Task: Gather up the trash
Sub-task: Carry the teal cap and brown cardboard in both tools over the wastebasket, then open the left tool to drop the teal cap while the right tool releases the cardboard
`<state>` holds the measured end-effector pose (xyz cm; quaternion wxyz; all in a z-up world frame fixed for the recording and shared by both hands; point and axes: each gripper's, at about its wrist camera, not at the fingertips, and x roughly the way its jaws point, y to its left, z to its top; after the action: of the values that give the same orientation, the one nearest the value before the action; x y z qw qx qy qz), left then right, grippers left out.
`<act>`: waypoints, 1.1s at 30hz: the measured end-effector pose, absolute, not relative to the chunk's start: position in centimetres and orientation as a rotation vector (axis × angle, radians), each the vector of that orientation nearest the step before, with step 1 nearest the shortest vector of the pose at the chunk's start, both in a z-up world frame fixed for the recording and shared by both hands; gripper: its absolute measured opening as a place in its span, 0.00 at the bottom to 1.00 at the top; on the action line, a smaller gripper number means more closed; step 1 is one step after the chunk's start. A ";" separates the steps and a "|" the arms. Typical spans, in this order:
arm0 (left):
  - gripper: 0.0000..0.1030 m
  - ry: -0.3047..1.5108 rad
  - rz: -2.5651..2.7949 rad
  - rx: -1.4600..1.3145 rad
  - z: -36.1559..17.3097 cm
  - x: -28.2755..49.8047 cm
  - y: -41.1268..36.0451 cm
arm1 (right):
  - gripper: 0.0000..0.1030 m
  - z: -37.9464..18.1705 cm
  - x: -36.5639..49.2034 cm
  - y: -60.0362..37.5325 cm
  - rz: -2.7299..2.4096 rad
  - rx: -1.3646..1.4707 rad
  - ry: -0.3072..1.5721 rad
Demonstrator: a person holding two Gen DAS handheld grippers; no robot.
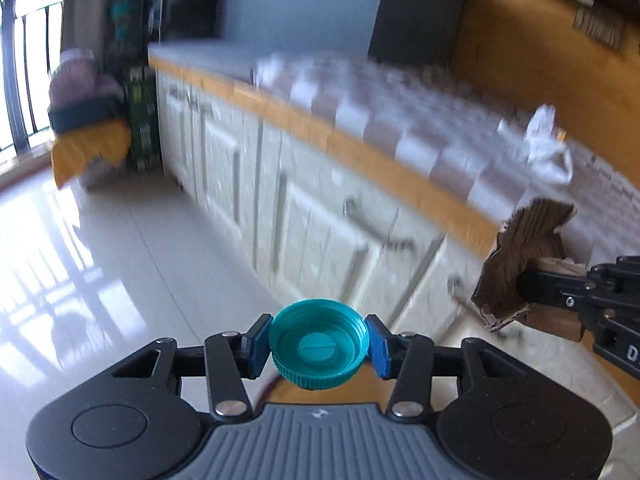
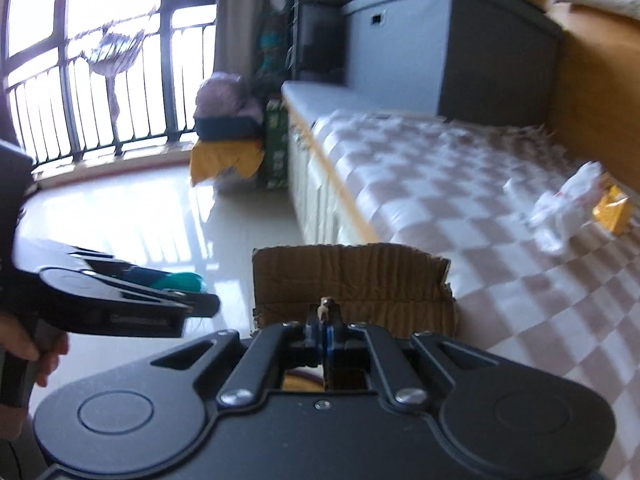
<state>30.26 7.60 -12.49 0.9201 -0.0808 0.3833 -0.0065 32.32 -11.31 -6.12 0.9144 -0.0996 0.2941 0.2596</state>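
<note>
My left gripper (image 1: pixel 318 346) is shut on a teal plastic cap (image 1: pixel 319 344), its blue pads pressing on both sides, hollow side facing the camera. In the right wrist view the left gripper (image 2: pixel 196 298) shows at the left with the teal cap (image 2: pixel 182 282) between its jaws and a hand on its handle. My right gripper (image 2: pixel 325 322) is shut on a torn piece of brown cardboard (image 2: pixel 352 284), held upright. From the left wrist view, the right gripper (image 1: pixel 532 292) comes in at the right edge, clamped on the cardboard (image 1: pixel 520 256). A crumpled white wrapper (image 2: pixel 568 210) and a yellow packet (image 2: pixel 612 208) lie on the checkered mat.
A long low cabinet (image 1: pixel 304 216) with white doors carries a checkered mat (image 2: pixel 460 208). A grey storage box (image 2: pixel 420 44) stands at its far end. Glossy tiled floor (image 1: pixel 100 248) spreads to the left. Bags (image 2: pixel 228 136) are piled by the window railing.
</note>
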 end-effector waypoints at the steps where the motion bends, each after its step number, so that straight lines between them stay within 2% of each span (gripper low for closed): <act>1: 0.49 0.819 -0.019 -0.181 -13.4 30.5 7.7 | 0.03 -6.6 32.3 -11.0 0.544 -0.217 0.619; 11: 0.49 1.073 -0.024 -0.243 -20.1 32.0 8.5 | 0.03 -11.6 32.9 -9.1 0.611 -0.279 0.780; 23: 0.49 1.274 -0.135 -0.173 -24.8 32.1 5.8 | 0.03 -17.2 36.7 -10.3 0.529 -0.013 1.061; 33: 0.49 1.342 -0.197 -0.117 -26.1 32.0 4.0 | 0.03 -19.3 37.6 -9.7 0.488 0.058 1.086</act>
<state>31.99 3.99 -26.10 0.7772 -0.0543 0.6203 -0.0910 37.61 -9.70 -19.25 0.8275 0.0274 0.5115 0.2299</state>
